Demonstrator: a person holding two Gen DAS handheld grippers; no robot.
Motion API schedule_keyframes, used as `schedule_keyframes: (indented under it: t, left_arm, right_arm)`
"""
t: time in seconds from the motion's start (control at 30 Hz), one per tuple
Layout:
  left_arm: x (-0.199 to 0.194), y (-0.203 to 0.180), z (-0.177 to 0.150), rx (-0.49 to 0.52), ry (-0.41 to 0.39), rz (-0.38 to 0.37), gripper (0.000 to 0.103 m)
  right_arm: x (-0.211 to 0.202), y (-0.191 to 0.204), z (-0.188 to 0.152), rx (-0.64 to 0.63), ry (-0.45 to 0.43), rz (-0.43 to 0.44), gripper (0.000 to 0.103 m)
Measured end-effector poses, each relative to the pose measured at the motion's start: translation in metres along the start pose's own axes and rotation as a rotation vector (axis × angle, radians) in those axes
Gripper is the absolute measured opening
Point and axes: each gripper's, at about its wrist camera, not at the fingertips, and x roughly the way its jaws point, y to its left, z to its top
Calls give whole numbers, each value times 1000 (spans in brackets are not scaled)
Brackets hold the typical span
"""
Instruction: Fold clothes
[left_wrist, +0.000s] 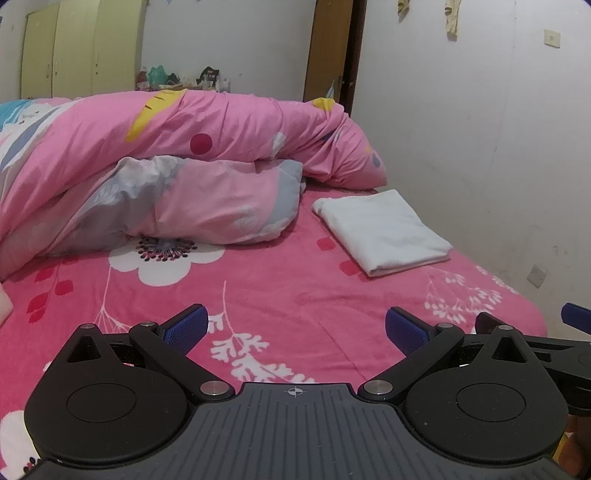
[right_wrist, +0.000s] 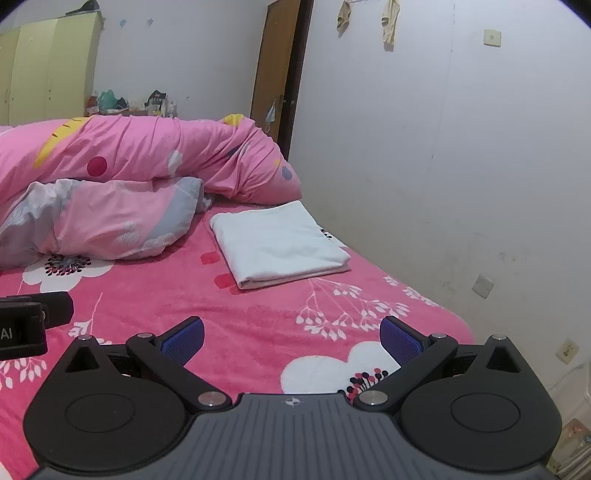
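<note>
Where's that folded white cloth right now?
The folded white cloth lies flat on the pink flowered bed sheet, toward the bed's right side near the wall, just in front of the bunched pink duvet. Neither gripper touches it.

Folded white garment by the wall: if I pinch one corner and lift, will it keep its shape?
Probably not. The folded white garment looks like thin, soft cloth in loose layers, visible at its front edge, so it would likely droop and unfold. It seems light for its size. Pushed across the fleecy pink bedsheet, it may bunch rather than slide. Both grippers' fingers stand open and apart from it.
</note>
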Motion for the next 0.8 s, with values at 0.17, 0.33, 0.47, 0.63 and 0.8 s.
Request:
schedule_keyframes:
  t: [0.17,0.33,0.47,0.63,0.8]
  left_arm:
    - [1,-1,0,-2,3,1,103]
    - [2,0,-1,-6,3,2,103]
    - [3,0,-1,-9,4,3,103]
    - [3,2,-1,-11,3,7,103]
    - [3,2,-1,-13,4,8,103]
  right_arm:
    - [1,0,0,0,1,4,103]
    - [2,1,0,0,3,4,103]
    - [2,1,0,-2,3,5,103]
    - [2,2,-1,-3,5,4,103]
    - [2,2,-1,-2,5,4,103]
